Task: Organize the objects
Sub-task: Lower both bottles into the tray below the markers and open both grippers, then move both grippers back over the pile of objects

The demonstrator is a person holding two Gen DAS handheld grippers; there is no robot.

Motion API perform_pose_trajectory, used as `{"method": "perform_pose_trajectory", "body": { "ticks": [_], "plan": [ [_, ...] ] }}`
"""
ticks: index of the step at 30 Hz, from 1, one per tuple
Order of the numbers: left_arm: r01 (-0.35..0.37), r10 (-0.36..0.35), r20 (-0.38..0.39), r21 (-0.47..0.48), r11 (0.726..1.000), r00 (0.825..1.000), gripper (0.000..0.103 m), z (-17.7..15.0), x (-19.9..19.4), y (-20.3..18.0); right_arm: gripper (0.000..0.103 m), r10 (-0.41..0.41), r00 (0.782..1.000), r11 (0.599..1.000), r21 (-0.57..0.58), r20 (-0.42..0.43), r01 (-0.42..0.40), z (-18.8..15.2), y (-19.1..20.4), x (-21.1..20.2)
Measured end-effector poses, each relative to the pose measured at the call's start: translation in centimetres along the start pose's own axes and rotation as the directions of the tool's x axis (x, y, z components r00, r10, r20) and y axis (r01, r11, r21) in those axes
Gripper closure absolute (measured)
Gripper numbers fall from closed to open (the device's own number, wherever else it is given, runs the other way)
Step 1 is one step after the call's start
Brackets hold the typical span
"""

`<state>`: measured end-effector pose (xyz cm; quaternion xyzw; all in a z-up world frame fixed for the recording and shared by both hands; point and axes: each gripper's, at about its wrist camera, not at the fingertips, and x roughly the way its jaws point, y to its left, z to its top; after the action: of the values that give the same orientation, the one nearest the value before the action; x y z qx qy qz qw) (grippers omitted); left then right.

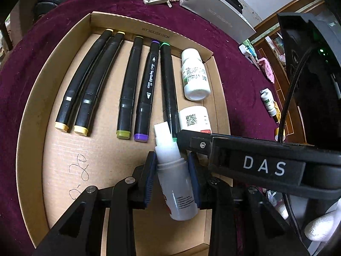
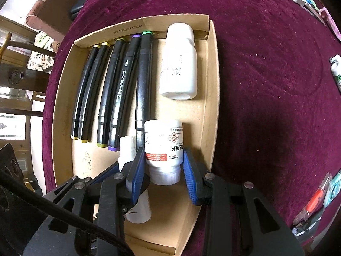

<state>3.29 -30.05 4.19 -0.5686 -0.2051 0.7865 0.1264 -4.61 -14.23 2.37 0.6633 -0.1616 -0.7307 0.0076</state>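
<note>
Left gripper (image 1: 172,178) fingers are clamped on a white spray bottle (image 1: 178,189) over the cardboard tray (image 1: 32,115); right gripper (image 2: 163,176) squeezes a pill bottle (image 2: 164,147) beside the markers (image 2: 119,89).

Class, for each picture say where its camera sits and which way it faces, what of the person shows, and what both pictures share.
Left wrist: on the left claw, looking down into the box; it holds a spray bottle. The right claw's body and a gloved hand show.
Right wrist: on the right claw, looking steeply down; it grips a pill bottle. No hand shows.
Shared: box, five markers, both bottles, the far bottle.
</note>
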Motion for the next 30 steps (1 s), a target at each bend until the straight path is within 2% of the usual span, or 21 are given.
{"method": "perform_pose_trajectory", "body": {
  "ticks": [5,7,9,11,15,19,23,30],
  "plan": [
    [0.024,-0.024,0.002,-0.02,1.0,1.0,0.073,0.1,-0.1,0.3,0.071,-0.007,1.0,1.0,0.016,0.005,0.007,0.0,-0.2,-0.2],
    [0.041,-0.041,0.003,-0.035,0.999,0.999,0.067,0.2,-0.2,0.4,0.071,-0.013,1.0,1.0,0.016,0.008,0.013,0.0,-0.2,-0.4],
    [0.062,-0.062,0.005,-0.051,0.997,0.998,0.056,0.2,-0.3,0.6,0.069,-0.018,1.0,1.0,0.015,0.013,0.017,0.1,0.0,-0.6],
    [0.067,-0.067,0.005,-0.06,0.996,0.998,0.052,0.3,-0.5,0.7,0.068,-0.017,1.0,1.0,0.014,0.016,0.016,0.2,0.6,-0.6],
    [0.082,-0.082,-0.004,-0.082,0.993,0.997,0.051,0.2,-0.6,0.8,0.067,-0.017,1.0,1.0,0.004,0.024,0.016,0.2,0.6,-1.1],
    [0.092,-0.092,0.003,-0.088,0.992,0.996,0.05,0.3,-1.1,0.8,0.061,-0.018,0.999,1.0,0.006,0.043,0.018,0.3,0.4,-1.9],
    [0.071,-0.071,0.009,-0.066,0.995,0.997,0.05,0.4,-1.6,0.0,0.061,0.007,0.998,1.0,0.001,0.057,-0.007,0.4,0.4,-2.4],
    [0.029,-0.029,0.039,0.001,1.0,0.999,0.05,0.3,-3.2,-2.4,0.061,0.081,0.991,0.994,-0.087,0.11,-0.072,-0.4,0.0,-5.0]
  ]
}}
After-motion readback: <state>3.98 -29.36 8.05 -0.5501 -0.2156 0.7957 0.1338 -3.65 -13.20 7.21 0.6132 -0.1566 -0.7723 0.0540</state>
